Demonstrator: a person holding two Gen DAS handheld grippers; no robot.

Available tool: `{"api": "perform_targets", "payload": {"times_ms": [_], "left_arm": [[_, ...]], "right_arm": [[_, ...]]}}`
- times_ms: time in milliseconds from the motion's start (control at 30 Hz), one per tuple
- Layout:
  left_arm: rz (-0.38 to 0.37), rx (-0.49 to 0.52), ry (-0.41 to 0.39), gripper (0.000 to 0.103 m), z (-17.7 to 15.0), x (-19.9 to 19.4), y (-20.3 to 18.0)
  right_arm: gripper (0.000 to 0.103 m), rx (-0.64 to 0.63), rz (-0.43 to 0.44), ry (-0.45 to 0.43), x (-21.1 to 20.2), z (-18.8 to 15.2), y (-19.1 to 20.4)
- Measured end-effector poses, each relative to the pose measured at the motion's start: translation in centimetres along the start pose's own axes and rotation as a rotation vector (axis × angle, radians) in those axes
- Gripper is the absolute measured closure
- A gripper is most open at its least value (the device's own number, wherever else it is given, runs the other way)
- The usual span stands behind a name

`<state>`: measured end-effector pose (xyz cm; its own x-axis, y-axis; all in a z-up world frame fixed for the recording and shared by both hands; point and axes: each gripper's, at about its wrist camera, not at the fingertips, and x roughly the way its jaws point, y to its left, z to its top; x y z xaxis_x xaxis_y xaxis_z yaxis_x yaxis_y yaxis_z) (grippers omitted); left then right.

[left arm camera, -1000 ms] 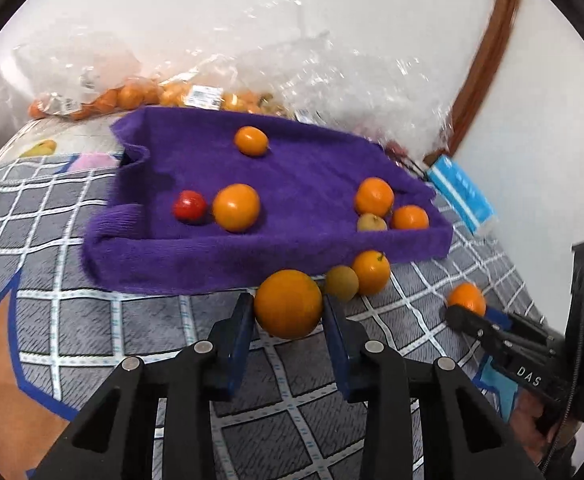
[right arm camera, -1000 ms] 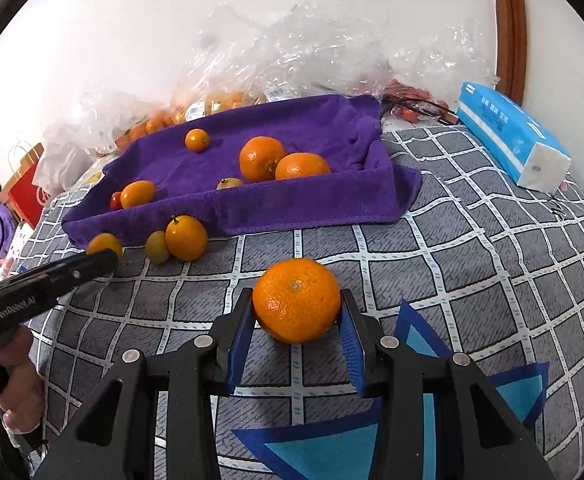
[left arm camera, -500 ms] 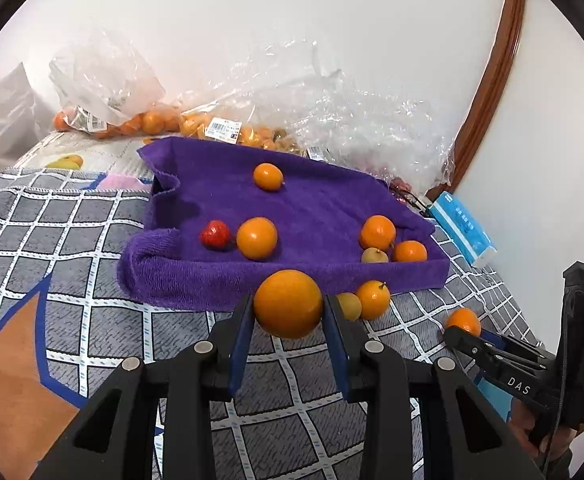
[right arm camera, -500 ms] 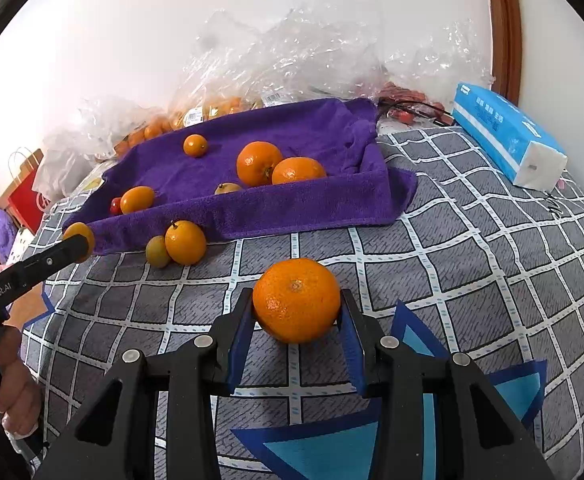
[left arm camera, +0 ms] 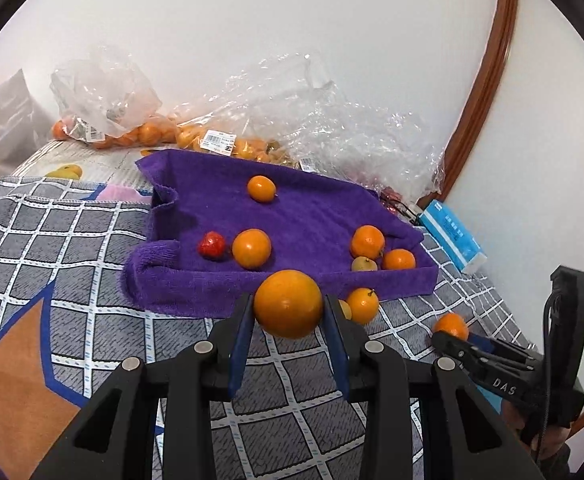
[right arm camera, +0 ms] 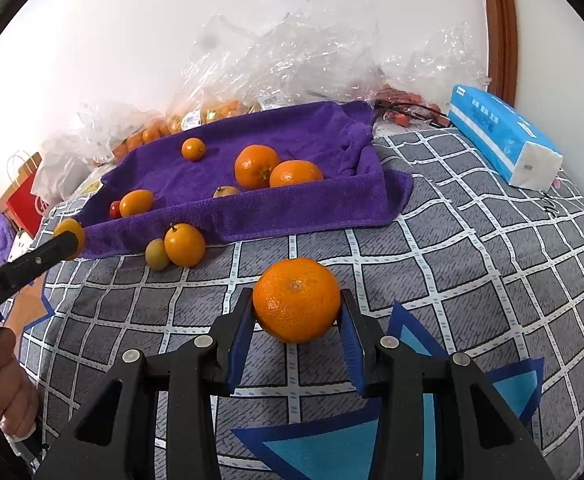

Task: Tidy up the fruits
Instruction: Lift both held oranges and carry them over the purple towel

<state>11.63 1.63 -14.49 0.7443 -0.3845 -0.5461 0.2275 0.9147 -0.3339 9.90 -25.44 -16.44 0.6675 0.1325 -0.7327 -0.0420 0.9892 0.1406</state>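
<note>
My left gripper is shut on a smooth orange, held above the checked cloth just in front of the purple towel. On the towel lie several oranges and a red strawberry. My right gripper is shut on a mandarin over the grey checked cloth. Two loose fruits, an orange and a small greenish one, rest against the towel's front edge. In the right wrist view the left gripper shows at the far left with its orange.
Clear plastic bags with more oranges pile up behind the towel along the white wall. A blue tissue pack lies at the right. A red paper bag stands at the left. A hand grips the left tool's handle.
My left gripper, with its orange, has lifted and tilted up, so the towel sits lower and farther in its view. The right gripper and mandarin have stayed still.
</note>
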Motion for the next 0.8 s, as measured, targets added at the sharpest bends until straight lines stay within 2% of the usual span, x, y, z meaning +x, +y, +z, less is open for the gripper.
{"api": "perform_targets", "payload": {"times_ms": [100, 233, 333, 500, 800], "left_arm": [[0.027, 0.002, 0.011, 0.07, 0.3, -0.3, 0.4], [-0.015, -0.046, -0.004, 0.07, 1.4, -1.6, 1.4], [-0.012, -0.054, -0.026, 0.07, 2.5, -2.6, 1.9], [0.046, -0.041, -0.029, 0.07, 4.4, -3.0, 3.0], [0.098, -0.077, -0.04, 0.07, 8.3, -1.2, 4.3]], "right_arm": [[0.062, -0.004, 0.009, 0.005, 0.0, 0.3, 0.6], [0.062, -0.017, 0.034, -0.005, -0.7, 1.4, 1.8], [0.062, -0.026, 0.063, -0.033, -1.2, 2.6, 2.6], [0.062, -0.05, 0.069, -0.06, -0.8, 4.8, 3.9], [0.062, -0.077, 0.046, -0.115, -0.1, 8.6, 4.1]]}}
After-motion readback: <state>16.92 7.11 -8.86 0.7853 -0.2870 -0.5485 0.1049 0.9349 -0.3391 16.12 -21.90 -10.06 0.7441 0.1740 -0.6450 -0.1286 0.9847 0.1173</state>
